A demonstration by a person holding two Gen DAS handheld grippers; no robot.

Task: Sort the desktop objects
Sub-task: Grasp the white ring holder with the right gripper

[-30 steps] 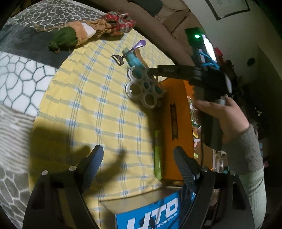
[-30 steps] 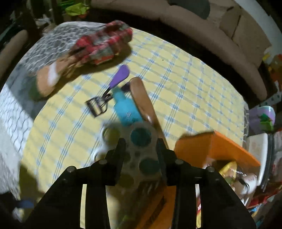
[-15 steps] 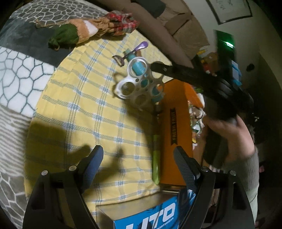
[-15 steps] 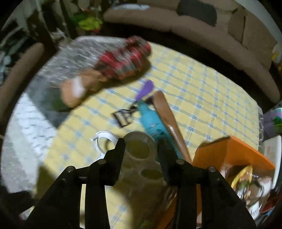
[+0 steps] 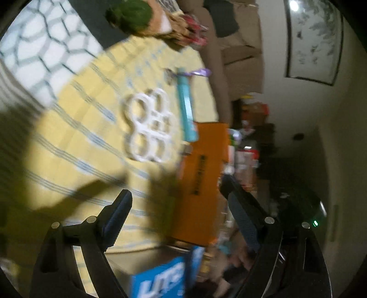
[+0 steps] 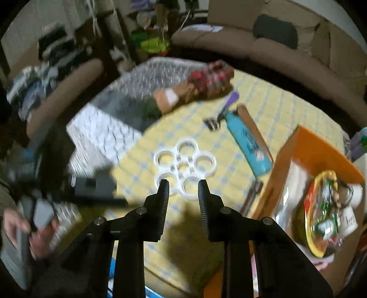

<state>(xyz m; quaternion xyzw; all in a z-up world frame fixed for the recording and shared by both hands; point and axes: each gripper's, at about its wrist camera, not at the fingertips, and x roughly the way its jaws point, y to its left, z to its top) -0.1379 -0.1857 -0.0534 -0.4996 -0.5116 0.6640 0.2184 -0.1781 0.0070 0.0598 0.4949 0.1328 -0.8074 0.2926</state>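
A white holder of joined rings (image 5: 146, 128) (image 6: 175, 159) lies flat on the yellow checked cloth (image 5: 80, 142), free of both grippers. My right gripper (image 6: 181, 183) hangs above its near edge; its jaws are closing with nothing between them. A teal tube (image 5: 185, 107) (image 6: 247, 146), a purple-handled eyelash curler (image 5: 197, 73) (image 6: 230, 100) and a brown wooden piece (image 6: 252, 130) lie beyond the holder. My left gripper (image 5: 176, 192) is open wide and empty over the cloth beside the orange box (image 5: 201, 165) (image 6: 316, 146). The left wrist view is blurred.
The orange box holds a yellow bowl (image 6: 321, 213) and clutter. A blue printed box (image 5: 160, 282) sits at the near table edge. A stuffed doll (image 5: 137, 16) (image 6: 183, 91) lies at the far side, on a patterned blanket (image 5: 34, 57). A hand (image 6: 13, 222) shows at left.
My right gripper let go of the ring holder, which now lies on the cloth, and pulled up and back. The left gripper rolled and sank a little.
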